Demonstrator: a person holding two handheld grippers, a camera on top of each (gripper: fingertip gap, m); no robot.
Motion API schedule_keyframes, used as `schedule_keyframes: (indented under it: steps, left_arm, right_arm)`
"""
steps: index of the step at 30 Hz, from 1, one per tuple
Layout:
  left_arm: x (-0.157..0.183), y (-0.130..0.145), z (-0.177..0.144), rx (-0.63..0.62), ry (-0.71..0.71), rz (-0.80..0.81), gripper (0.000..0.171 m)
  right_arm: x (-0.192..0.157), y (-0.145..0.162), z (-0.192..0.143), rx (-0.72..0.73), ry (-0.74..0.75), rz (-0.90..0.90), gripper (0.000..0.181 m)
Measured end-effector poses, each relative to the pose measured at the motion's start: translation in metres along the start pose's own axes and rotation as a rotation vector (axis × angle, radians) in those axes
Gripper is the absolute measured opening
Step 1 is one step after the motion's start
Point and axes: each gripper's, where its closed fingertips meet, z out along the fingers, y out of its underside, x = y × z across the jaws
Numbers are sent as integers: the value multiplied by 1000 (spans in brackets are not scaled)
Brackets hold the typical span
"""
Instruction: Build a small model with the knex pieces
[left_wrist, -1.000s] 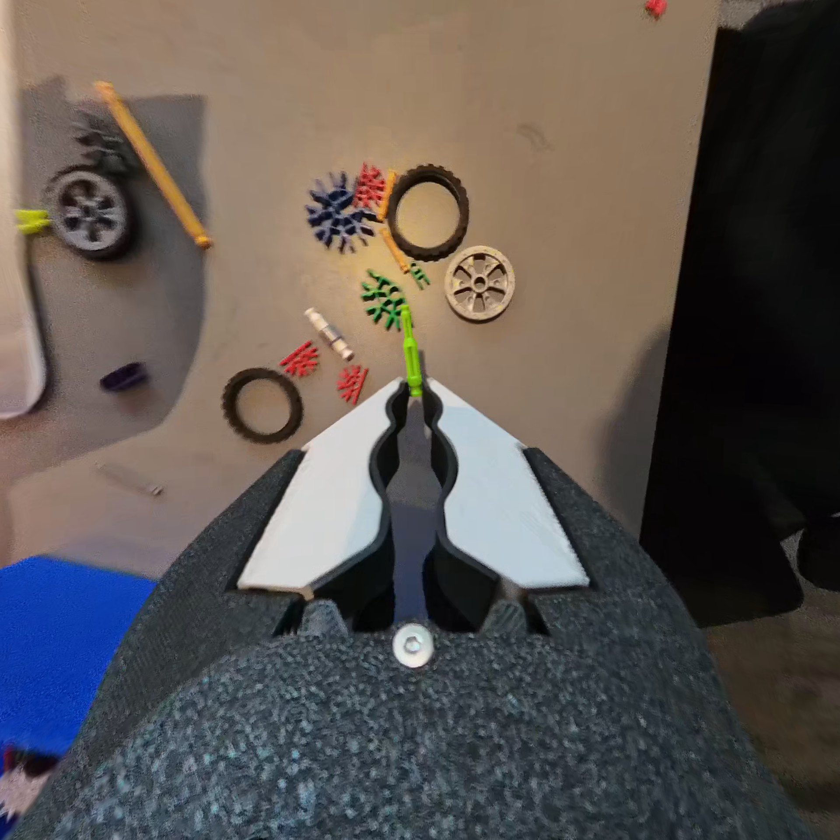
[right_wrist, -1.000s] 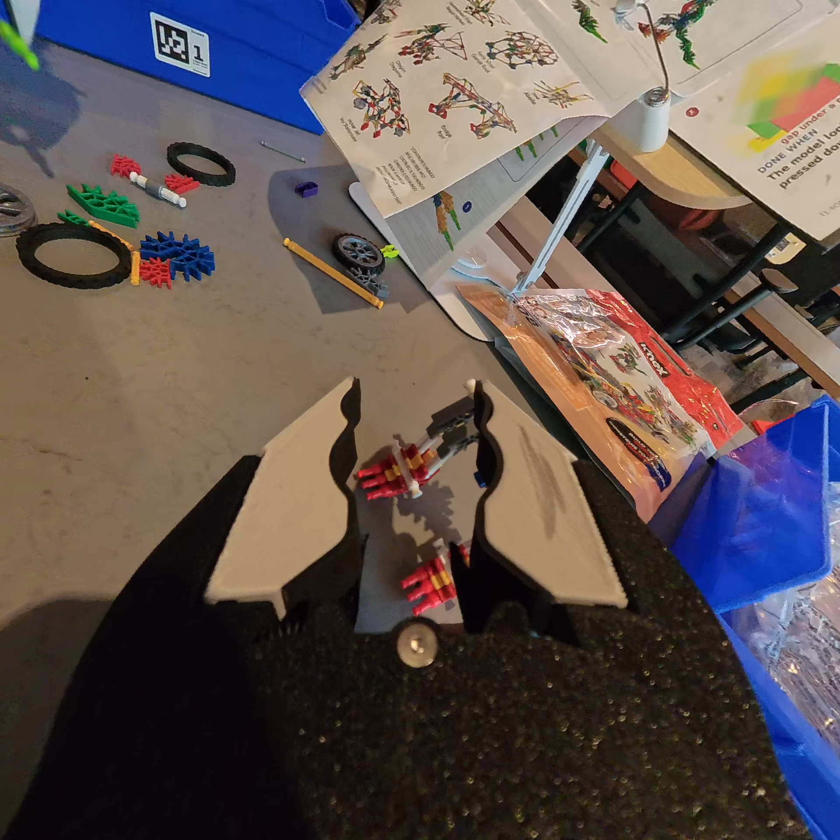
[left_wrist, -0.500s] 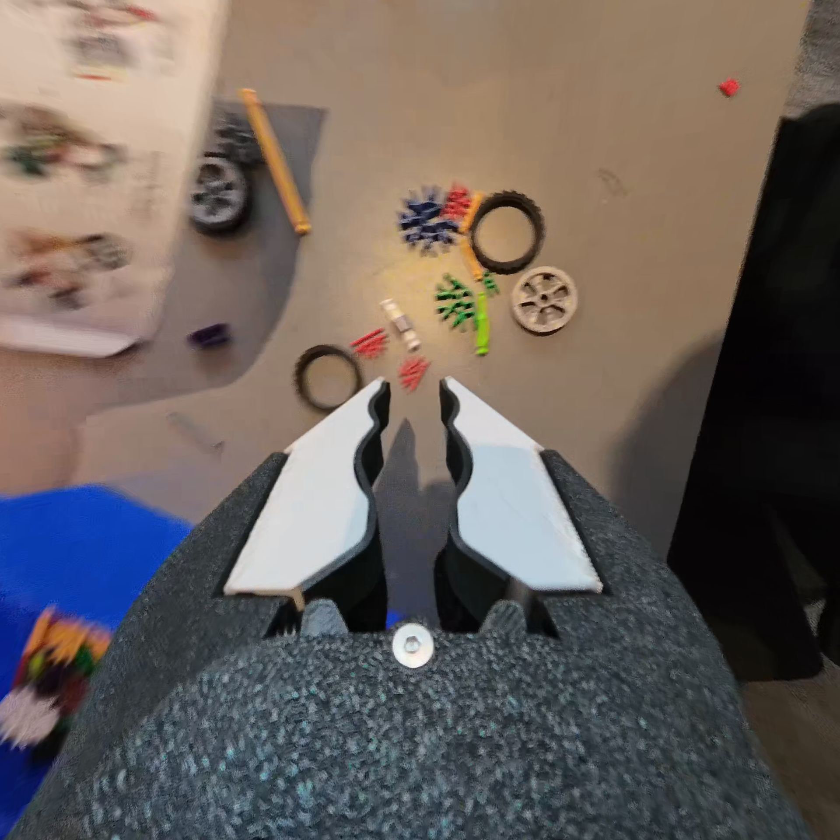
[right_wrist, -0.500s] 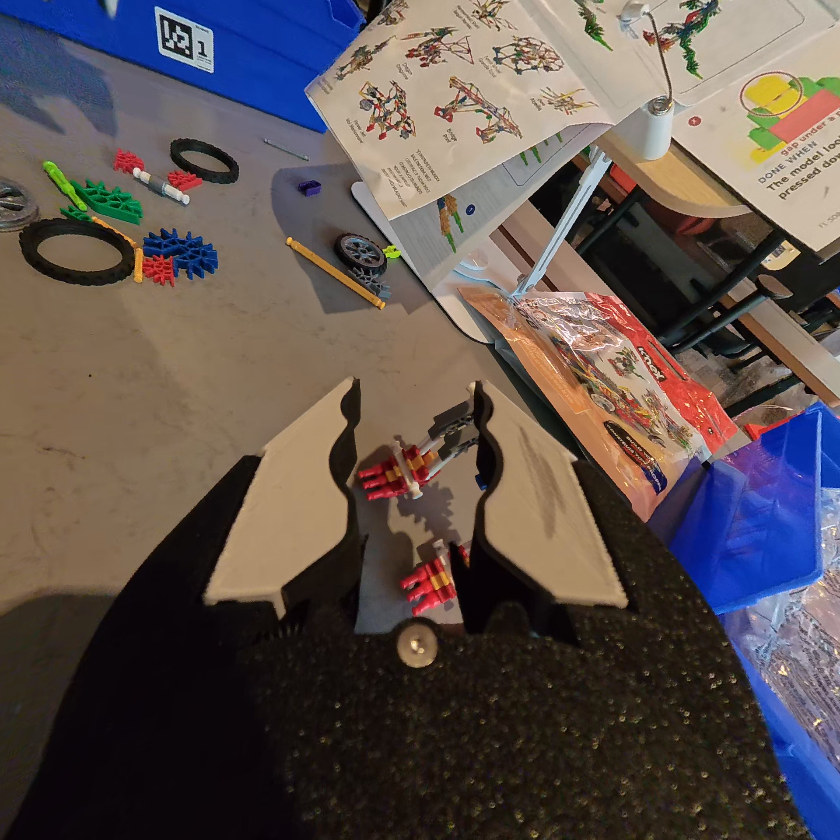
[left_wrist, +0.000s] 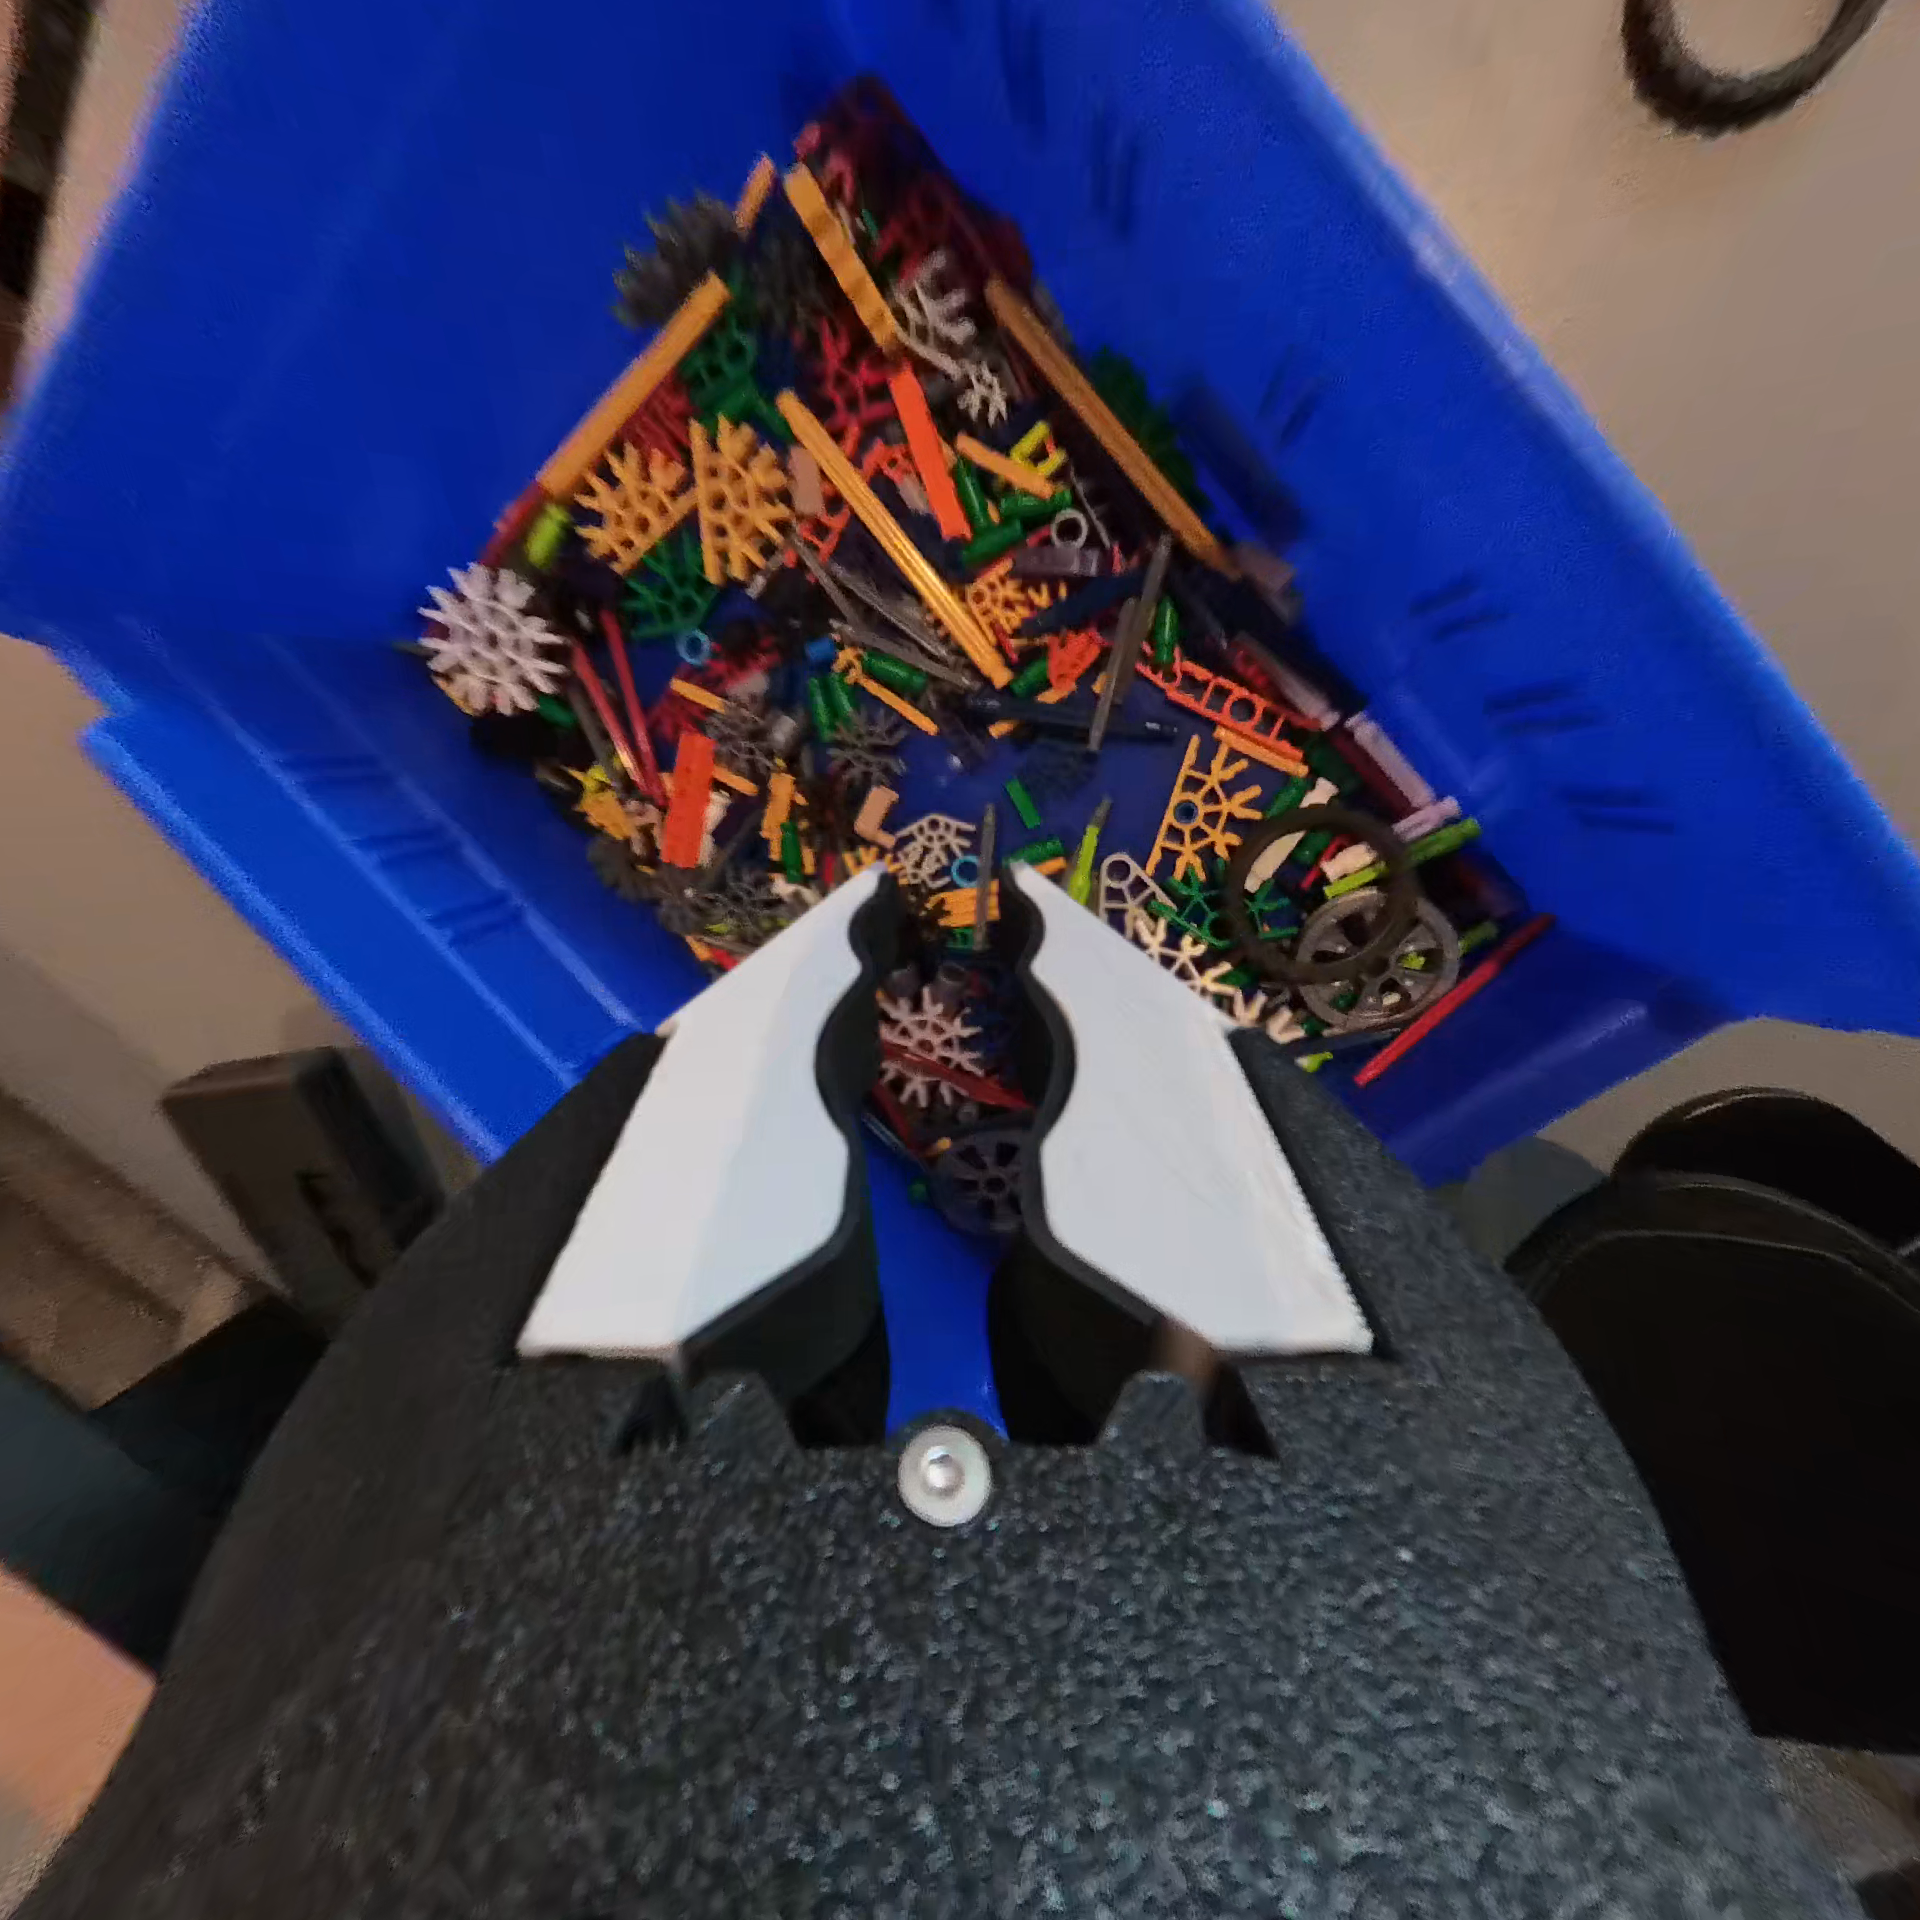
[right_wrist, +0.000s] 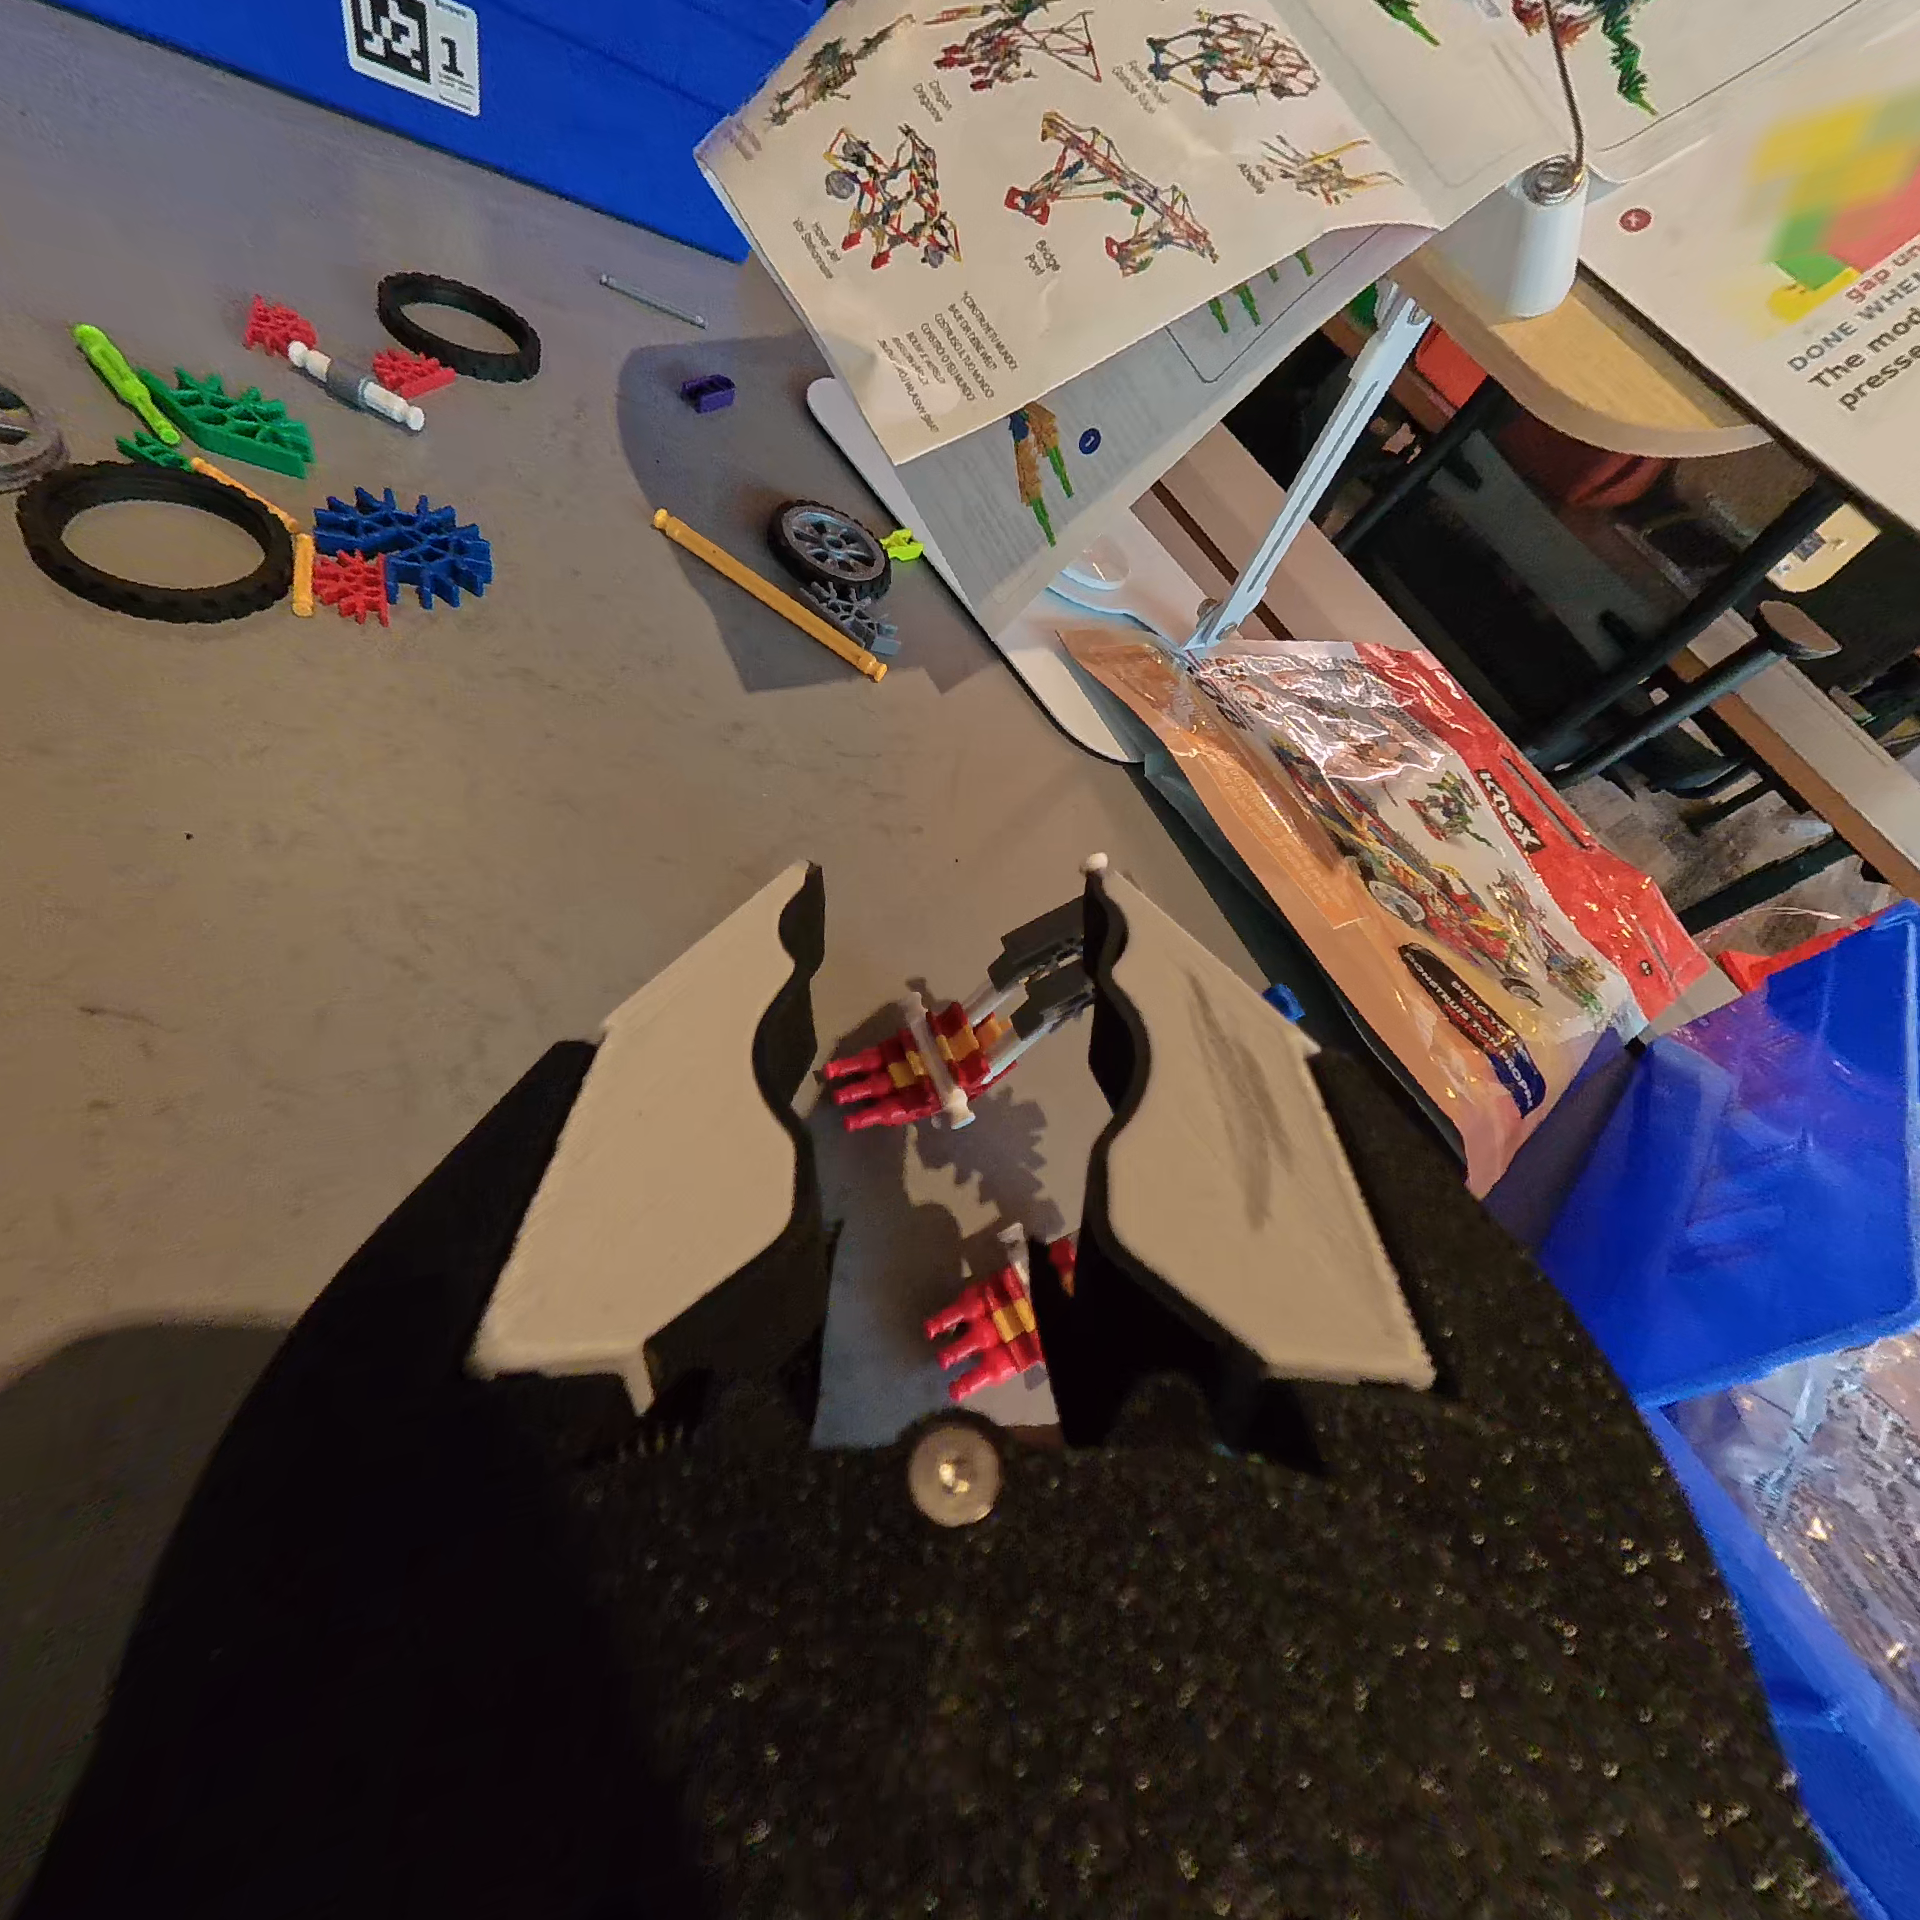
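My left gripper is open and empty. It hangs over a blue bin heaped with mixed rods, connectors and wheels, among them a white snowflake connector and a grey wheel. My right gripper is open and empty, low over the grey table. Between its fingers lies a small red, yellow and white assembly; a second red and yellow piece lies nearer its base. A lime green rod lies on the table by green connectors.
Loose parts lie at the table's far left: two black tyres, a blue connector, a yellow rod, a small wheel. Instruction sheets hang on a stand. A toy bag and another blue bin are at right. My hands' fingertips stand some 50 cm from each other. My right tips are about 45 cm from the grey wheel, my left tips only 11 cm.
My left gripper opened and let go of the lime green rod, which now lies by the green connectors. It then swung from the table to over the blue bin. The right gripper stayed put.
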Motion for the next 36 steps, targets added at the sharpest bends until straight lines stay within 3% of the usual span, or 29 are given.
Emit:
schedule_keyframes:
  steps: [4, 9, 18, 23, 29, 36]
  left_arm:
    - [6, 18, 29, -102, 25, 36, 23]
    - [9, 18, 51, -136, 46, 76, 24]
    - [8, 12, 68, -98, 72, 58, 26]
    - [-14, -16, 66, 40, 0, -13, 21]
    - [-13, -20, 82, 28, 52, -45, 20]
    - [-11, -22, 84, 54, 55, -37, 0]
  right_arm:
    - [1, 1, 0, 3, 0, 11, 50]
    - [2, 1, 1, 7, 1, 20, 50]
    - [4, 2, 1, 10, 6, 26, 50]
    - [4, 2, 1, 14, 5, 34, 50]
    - [4, 3, 1, 10, 7, 32, 50]
    - [4, 3, 1, 4, 5, 25, 50]
